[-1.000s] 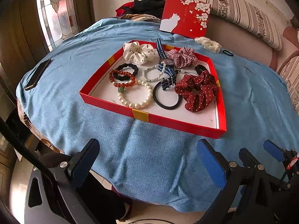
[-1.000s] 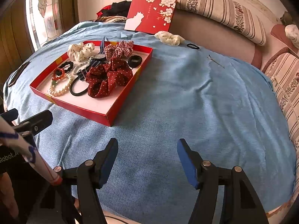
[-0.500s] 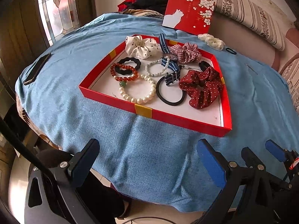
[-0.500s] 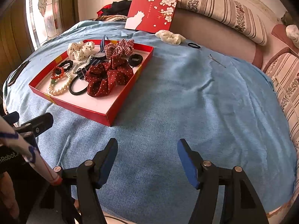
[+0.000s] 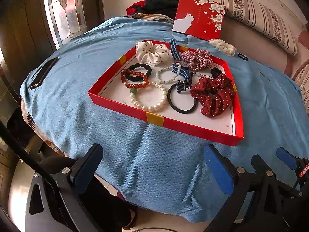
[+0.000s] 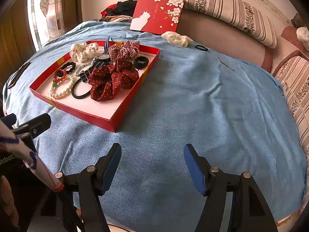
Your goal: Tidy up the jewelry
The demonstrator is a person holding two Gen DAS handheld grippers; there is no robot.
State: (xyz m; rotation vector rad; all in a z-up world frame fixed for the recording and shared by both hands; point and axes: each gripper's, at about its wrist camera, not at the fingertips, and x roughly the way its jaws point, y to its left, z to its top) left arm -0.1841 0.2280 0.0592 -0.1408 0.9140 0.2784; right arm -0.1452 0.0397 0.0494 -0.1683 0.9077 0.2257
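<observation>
A shallow red tray (image 5: 154, 117) (image 6: 114, 120) lies on the blue cloth. In it are a pearl bracelet (image 5: 152, 106), a red bead bracelet (image 5: 135, 85), a black hair tie (image 5: 181, 108), a dotted dark red scrunchie (image 5: 214, 94) (image 6: 114, 80), a white dotted scrunchie (image 5: 150, 53), a red checked scrunchie (image 5: 198, 59) and a striped-band watch (image 5: 182, 71). Outside the tray, a cream scrunchie (image 6: 177, 38) and a small black hair tie (image 6: 201, 47) lie near the back. My left gripper (image 5: 152, 166) is open at the cloth's near edge, before the tray. My right gripper (image 6: 152, 166) hovers open over bare cloth to the tray's right.
A red lid with a white cat and blossoms (image 6: 157, 13) leans against the sofa back. A dark phone (image 5: 43, 72) lies on the cloth at the left. A thin hairpin (image 6: 225, 63) lies at the right. Striped cushions (image 6: 222, 3) line the back and right.
In the left wrist view the tray sits slightly further right and higher than a second ago. The right wrist view is almost unchanged. Both grippers stay open and empty.
</observation>
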